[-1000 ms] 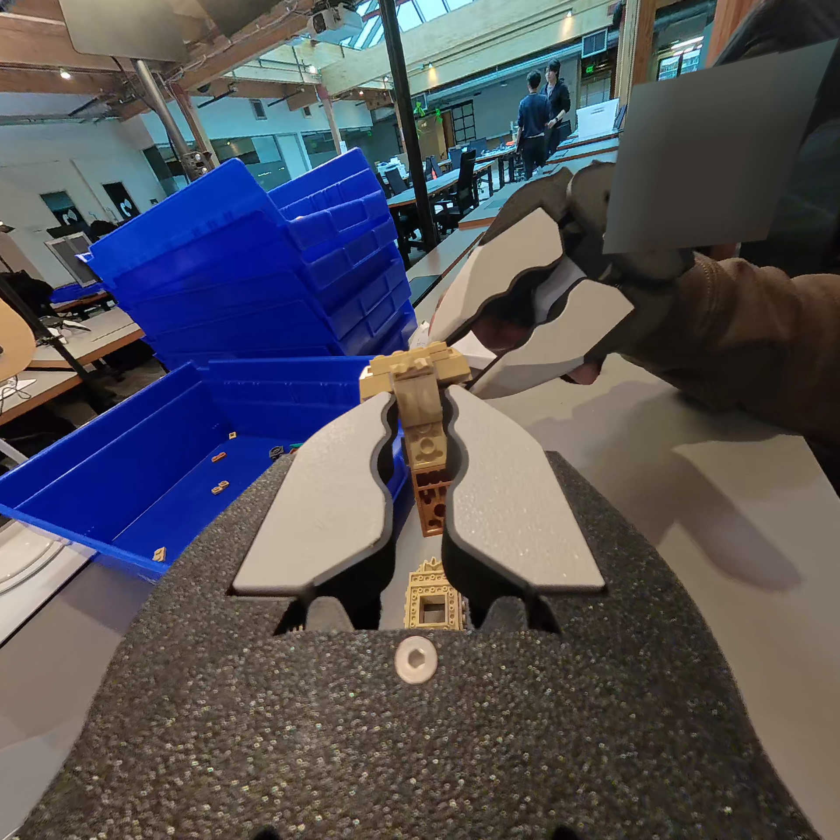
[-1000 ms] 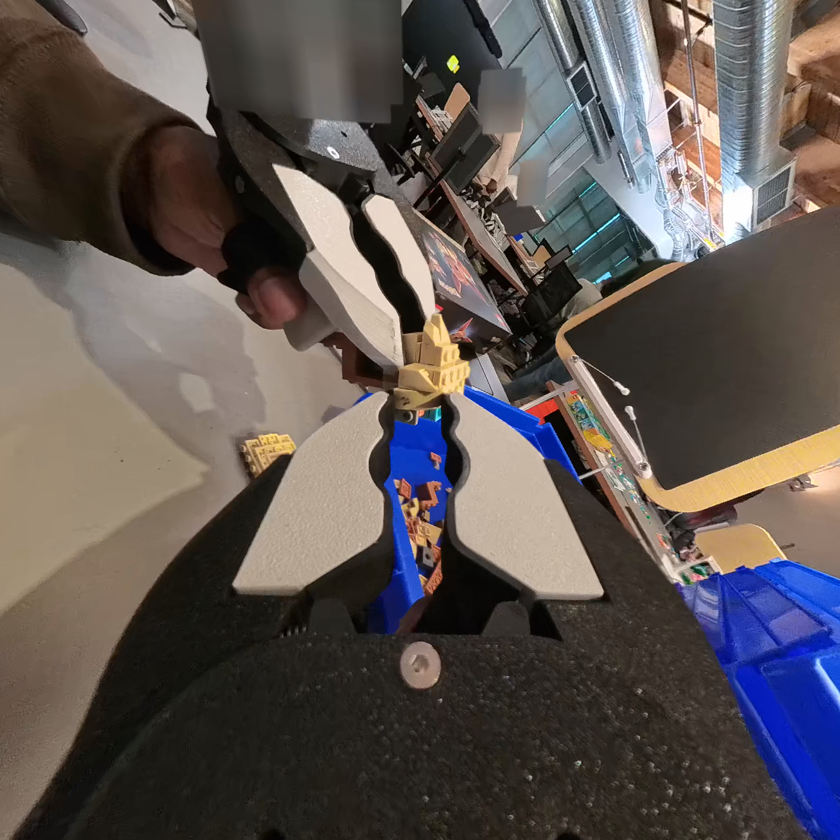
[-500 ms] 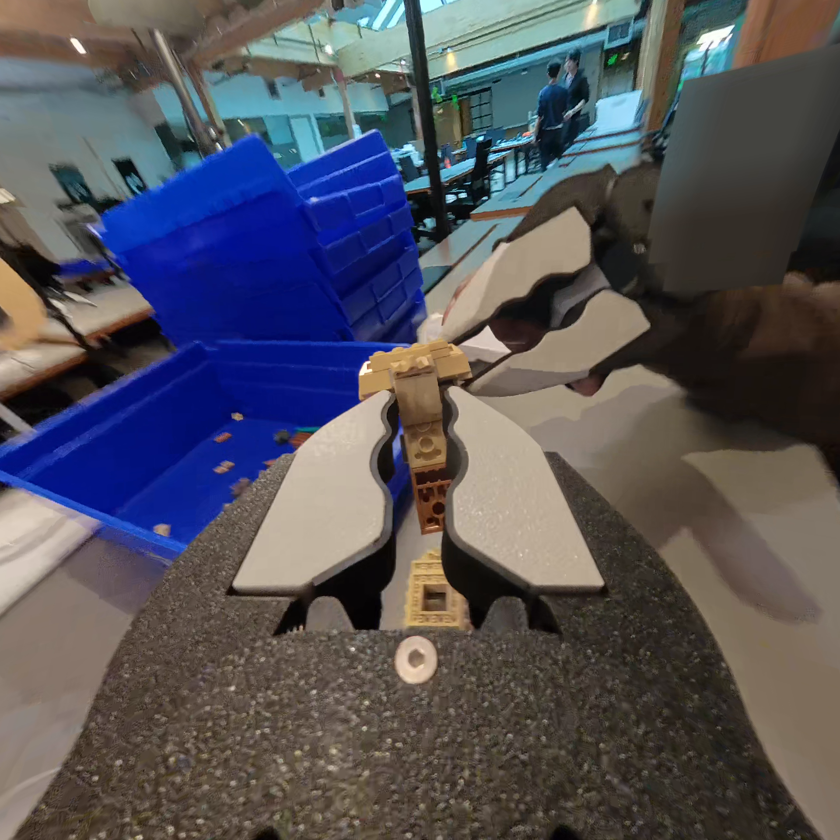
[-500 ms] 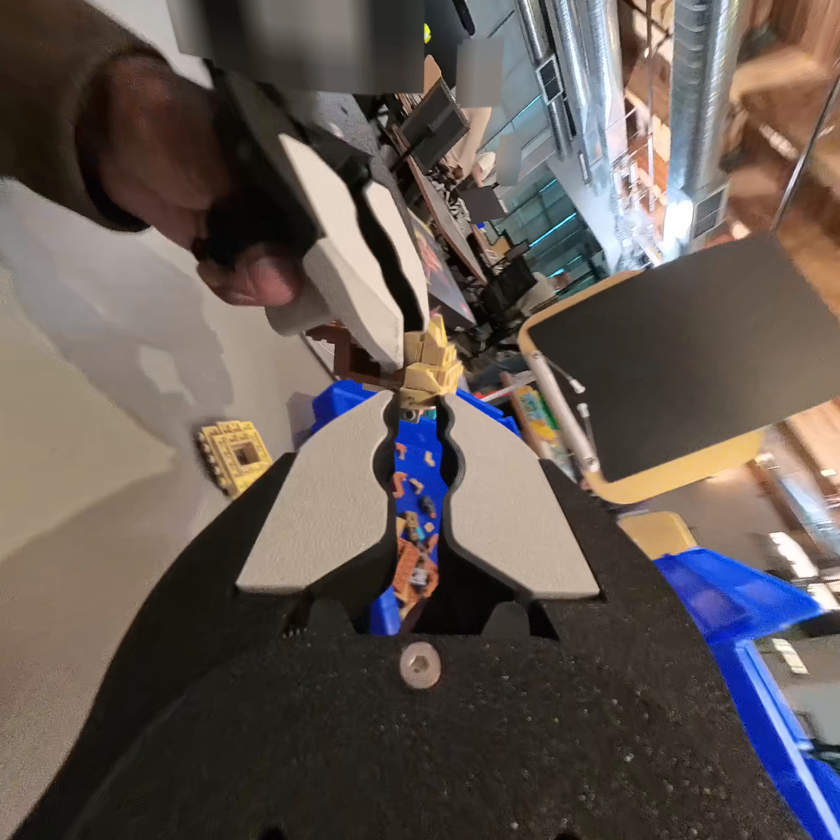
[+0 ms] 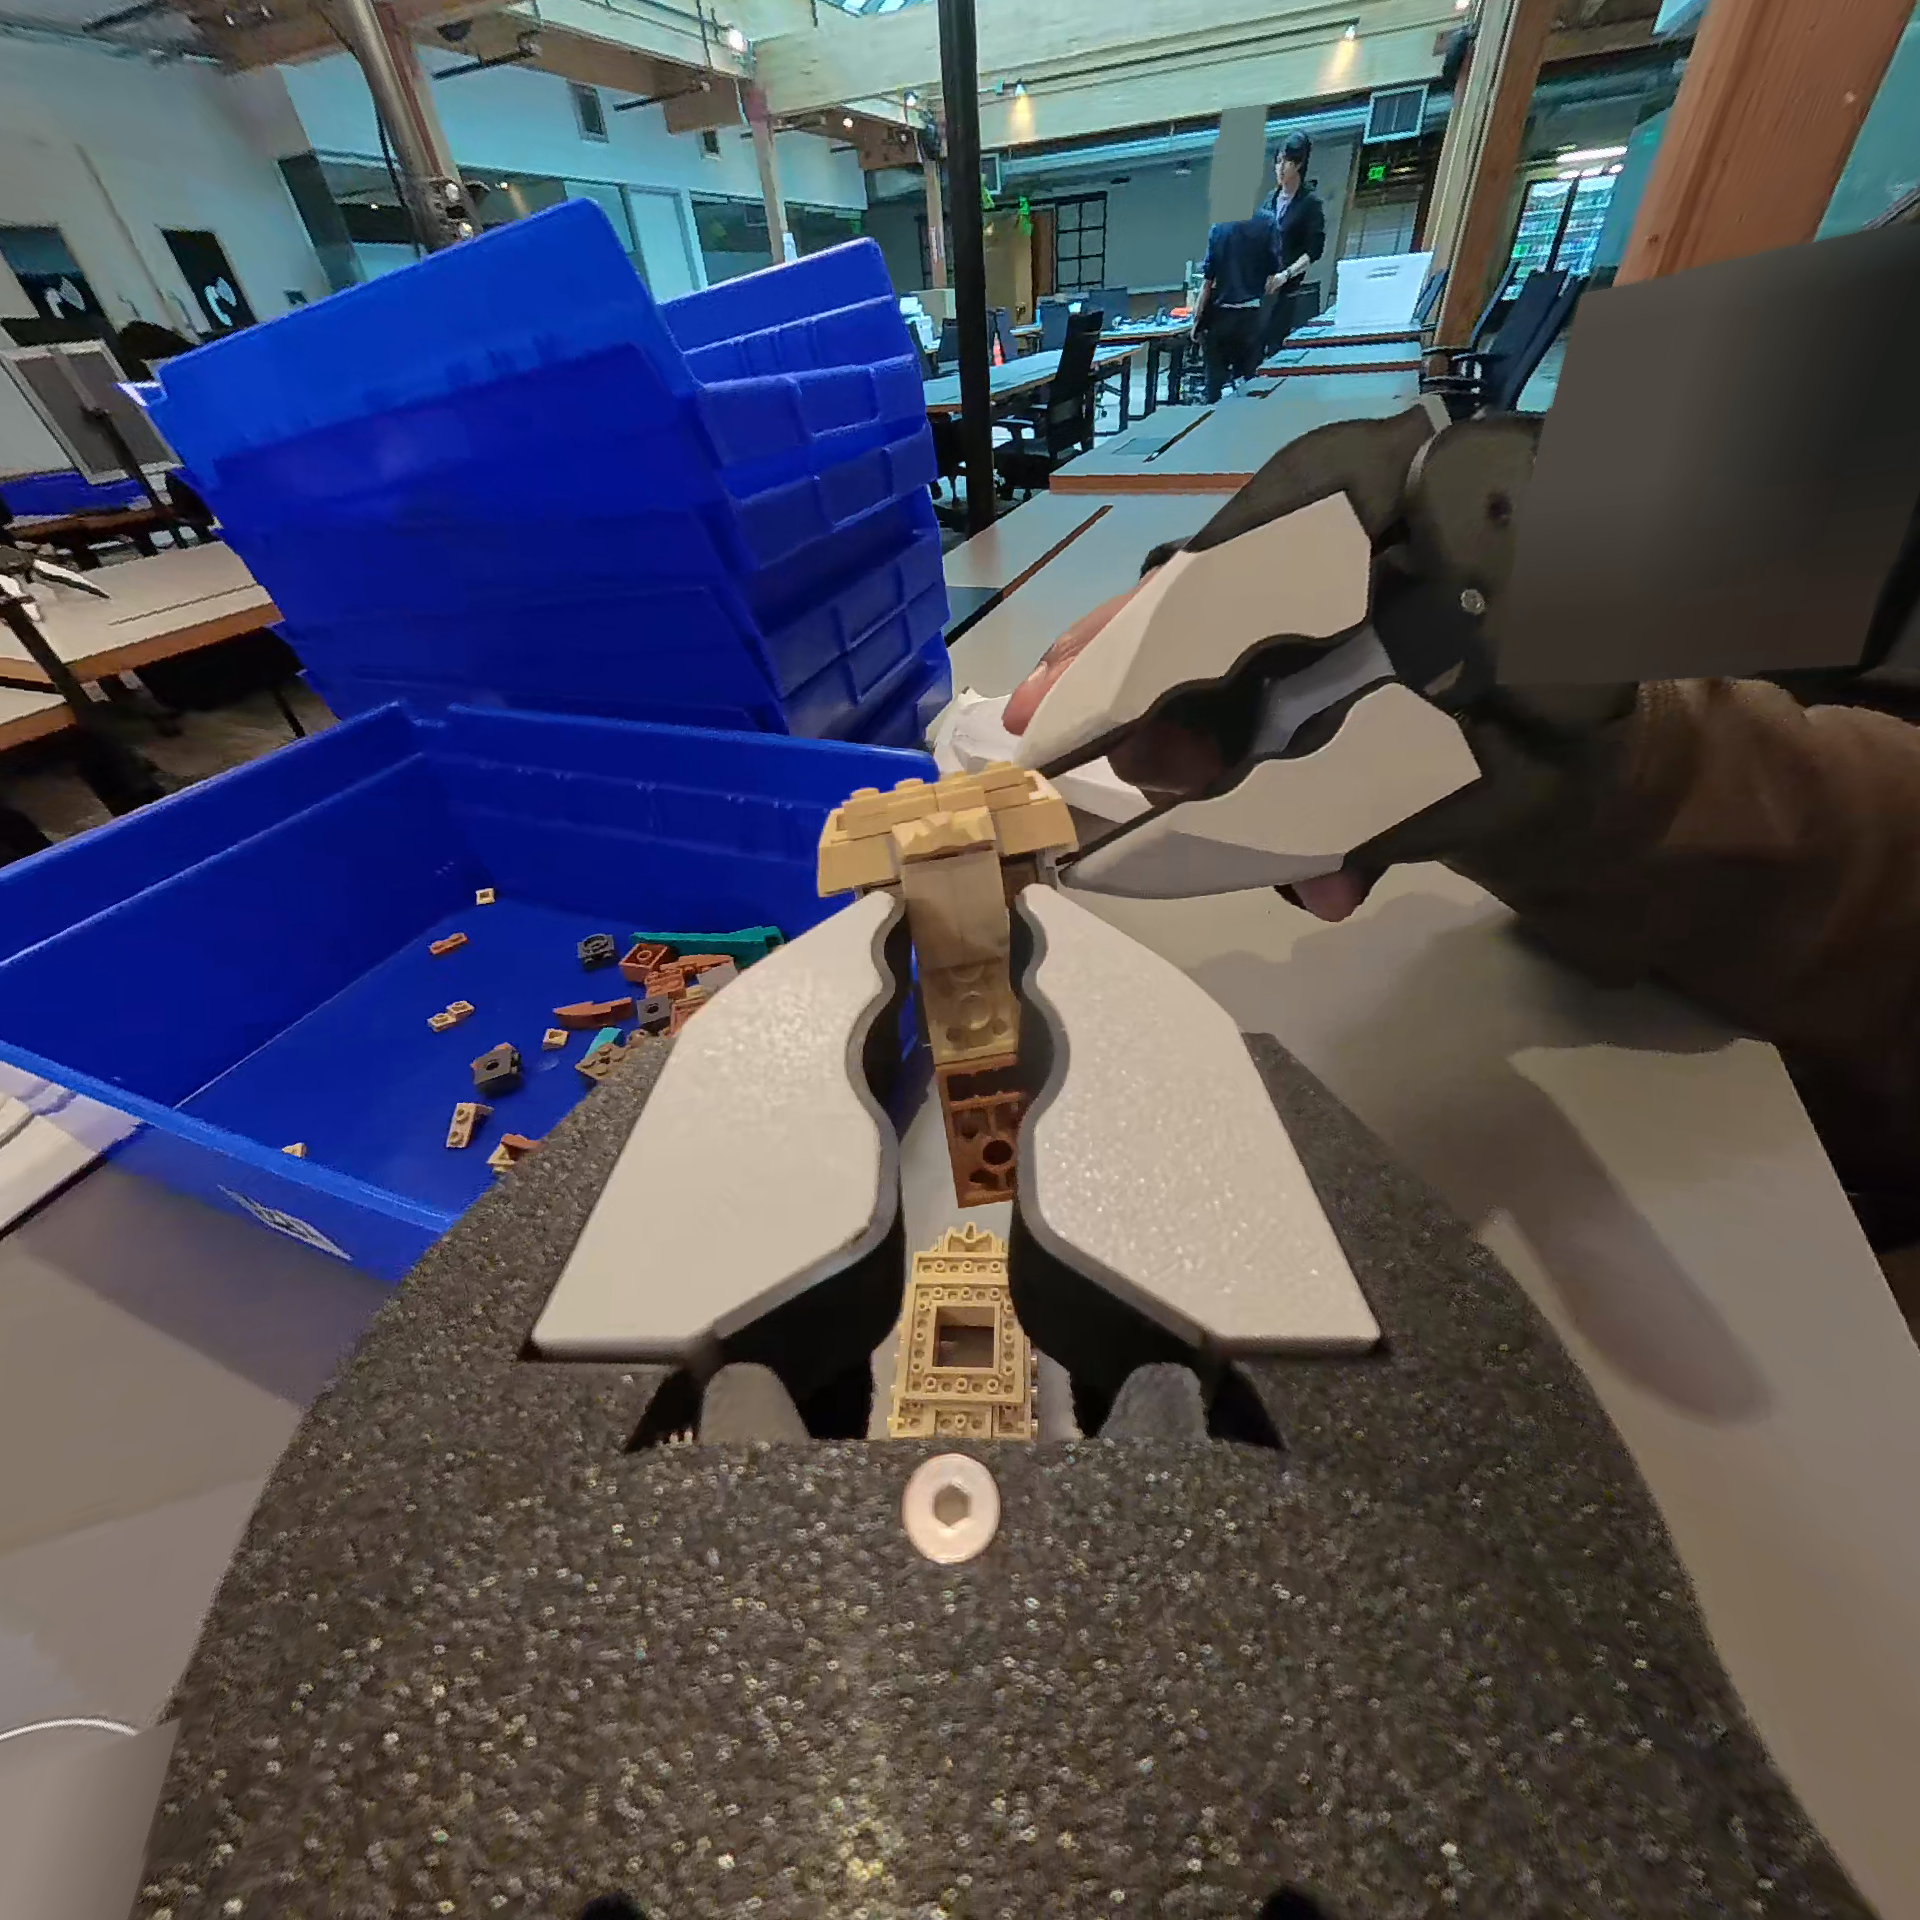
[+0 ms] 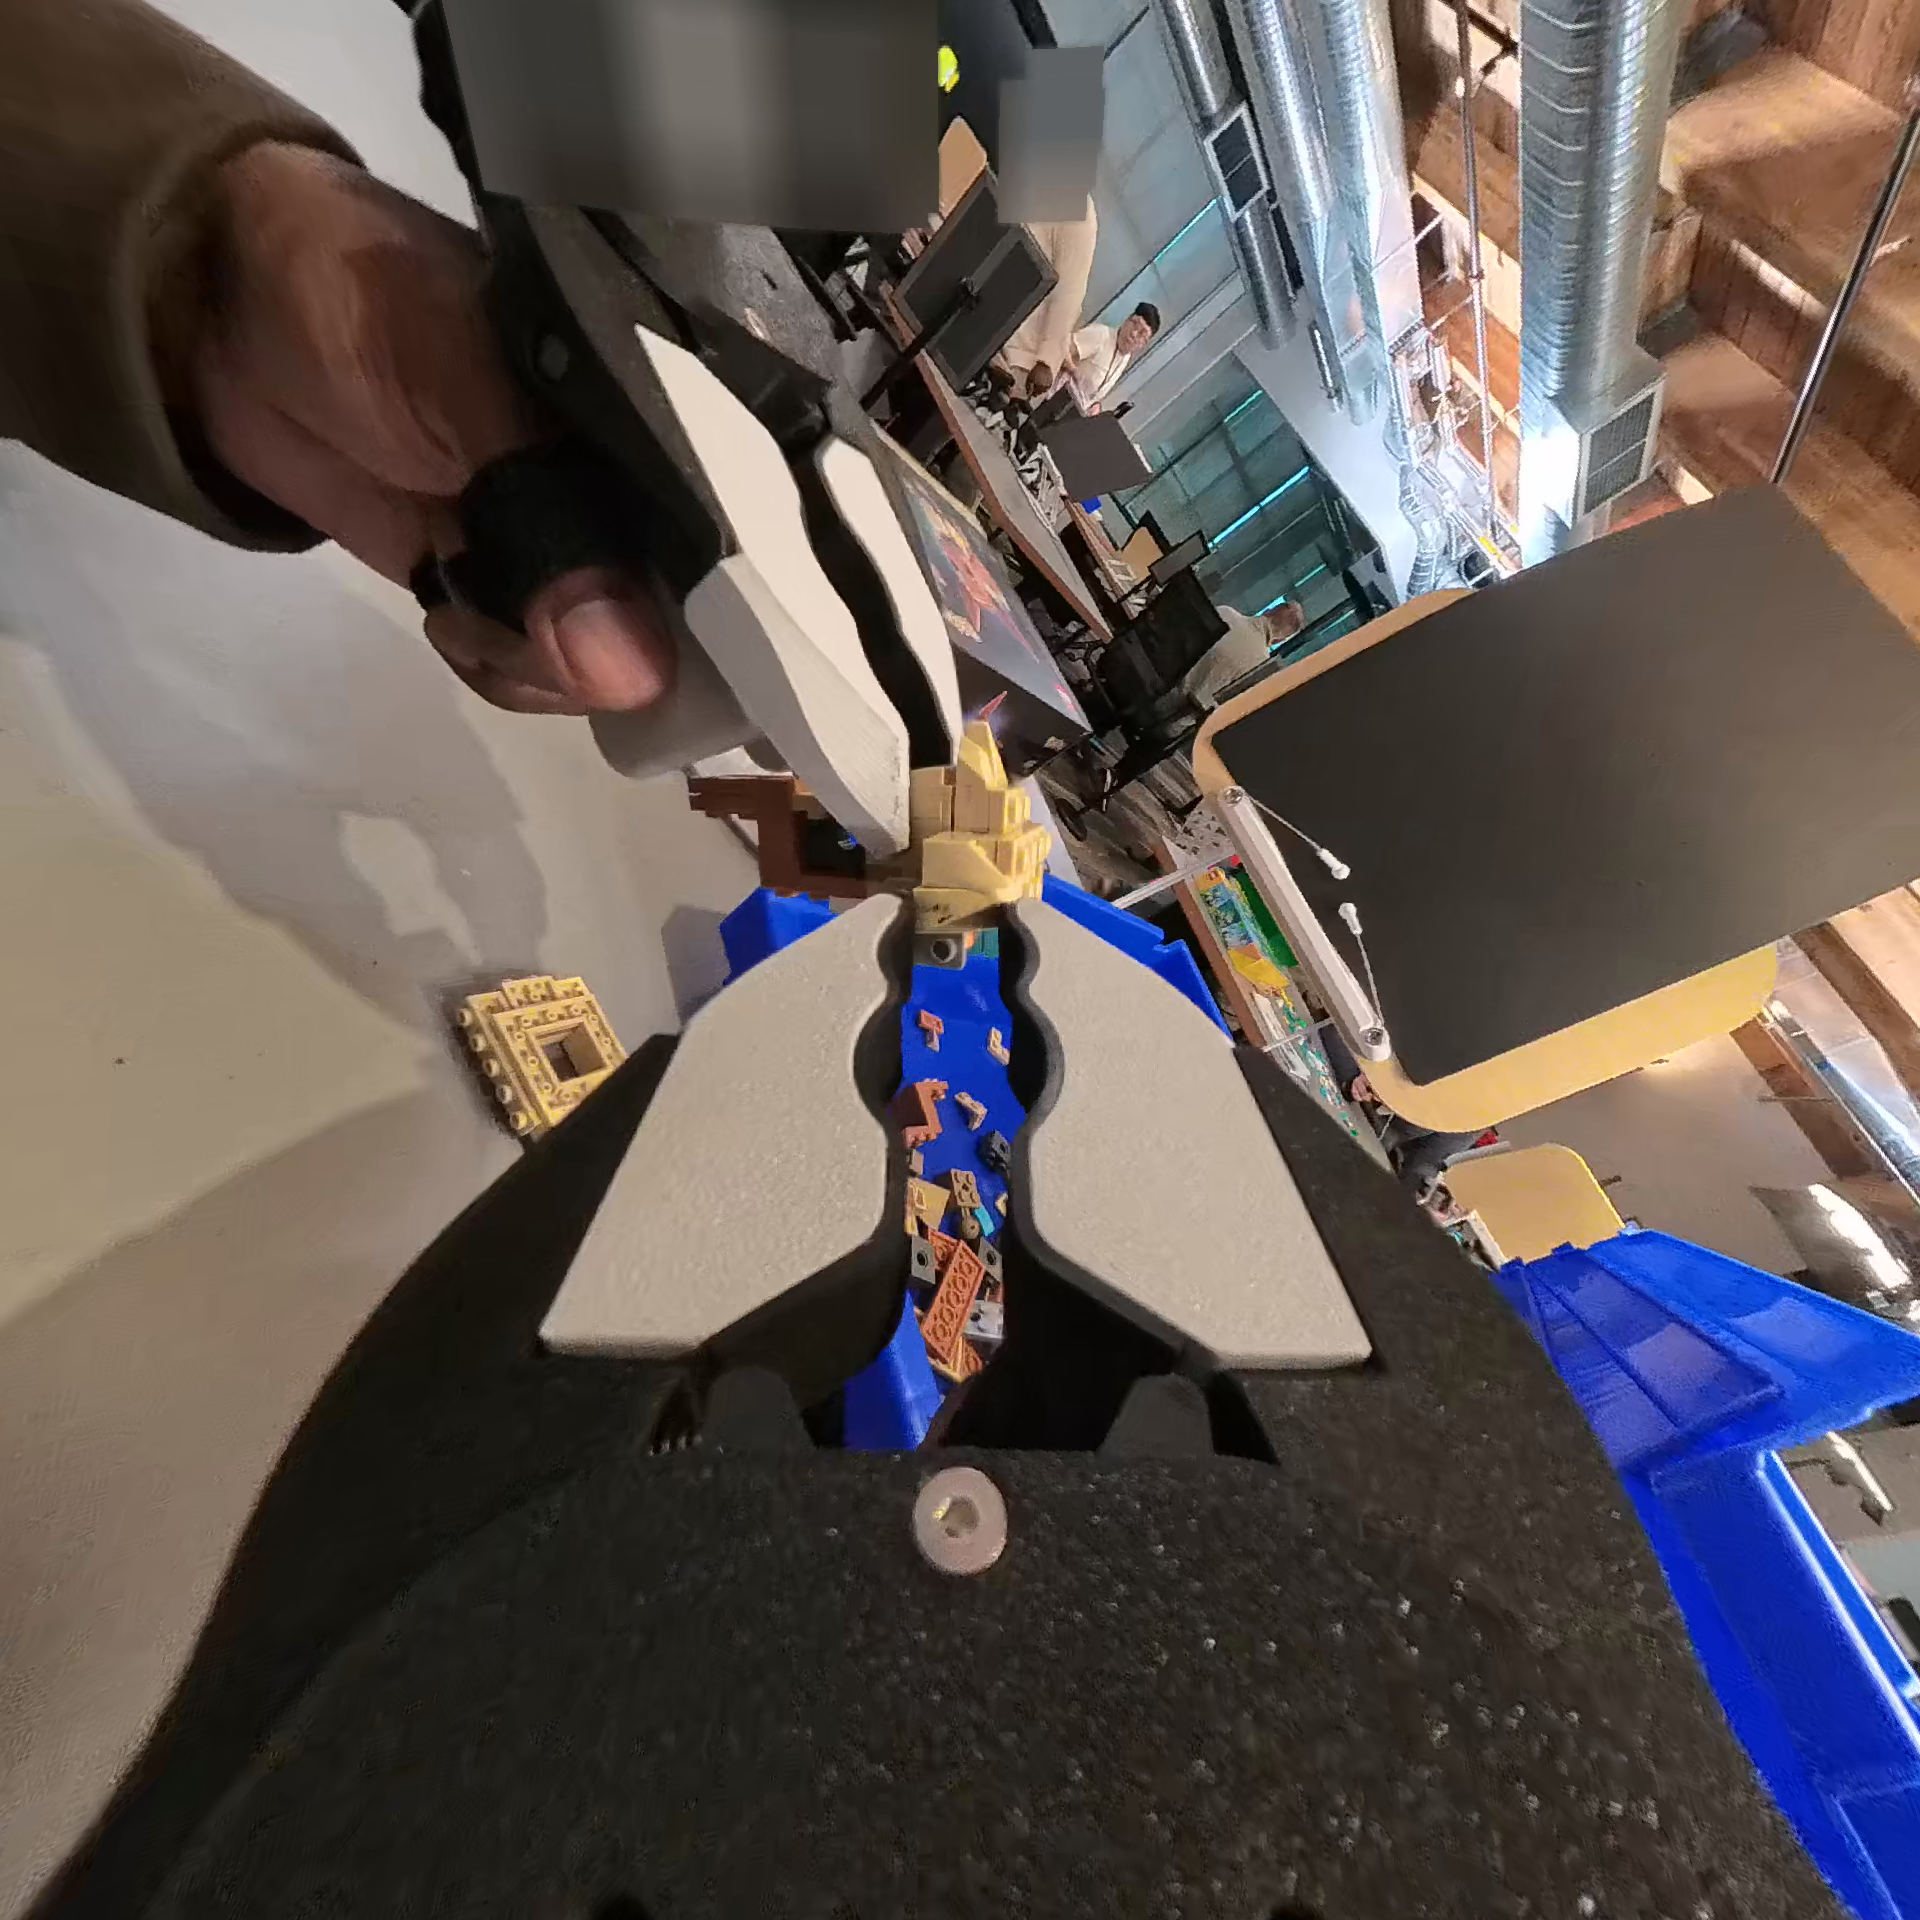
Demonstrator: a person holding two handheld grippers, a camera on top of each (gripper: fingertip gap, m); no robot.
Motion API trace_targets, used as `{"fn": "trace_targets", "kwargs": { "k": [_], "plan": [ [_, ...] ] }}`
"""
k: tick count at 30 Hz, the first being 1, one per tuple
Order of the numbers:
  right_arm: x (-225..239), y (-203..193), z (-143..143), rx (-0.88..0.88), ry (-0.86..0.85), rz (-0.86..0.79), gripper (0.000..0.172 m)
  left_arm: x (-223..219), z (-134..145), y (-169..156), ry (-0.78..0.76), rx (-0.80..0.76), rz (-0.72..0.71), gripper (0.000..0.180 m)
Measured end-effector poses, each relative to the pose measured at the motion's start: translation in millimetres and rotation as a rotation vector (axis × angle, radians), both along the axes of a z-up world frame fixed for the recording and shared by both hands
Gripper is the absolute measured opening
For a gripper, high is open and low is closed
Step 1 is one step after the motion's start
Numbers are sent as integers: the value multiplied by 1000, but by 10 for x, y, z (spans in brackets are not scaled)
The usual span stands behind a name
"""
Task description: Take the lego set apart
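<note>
Left tongs (image 5: 961, 914) clamp the brick model's (image 5: 964, 966) stem, its long axis along them; right tongs (image 5: 1060, 821), from right of frame, pinch its tan cap.

Large open-plan hall. Exposed timber beams (image 5: 1091, 42) overhead, small ceiling lamps lit; cool, even light. White wall (image 5: 135, 208) at far left with dark panels. Thin black post (image 5: 966, 260) runs floor to ceiling. Thick wooden column (image 5: 1756, 125) at right. Long rows of desks (image 5: 1226, 447) with black office chairs (image 5: 1060, 395); two people (image 5: 1257, 281) stand far back. Glazed partitions (image 5: 758, 234) behind. Silver ventilation ducts (image 6: 1569, 208) along the ceiling; round-cornered dark board with pale wood edge (image 6: 1558, 769).
</note>
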State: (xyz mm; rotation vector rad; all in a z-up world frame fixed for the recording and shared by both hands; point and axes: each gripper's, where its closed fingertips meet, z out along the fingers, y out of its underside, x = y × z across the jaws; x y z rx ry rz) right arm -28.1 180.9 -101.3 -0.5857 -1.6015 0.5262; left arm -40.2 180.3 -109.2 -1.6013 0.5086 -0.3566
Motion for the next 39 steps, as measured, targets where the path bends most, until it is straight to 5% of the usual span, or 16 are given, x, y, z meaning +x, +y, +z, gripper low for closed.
{"fn": "trace_targets", "kwargs": {
  "k": [11,28,32,39],
  "plan": [
    [11,-4,-106,-30,-93,7,17,36,-91,-27,113,31,-35,18],
    [34,-17,1,-397,-78,138,16,39,30,-84,379,275,43,19],
    [35,65,93,-506,-24,140,0,54,50,-154,458,351,20,17],
    [93,75,105,-294,16,107,2,89,28,-51,177,195,-15,17]
  ]
}}
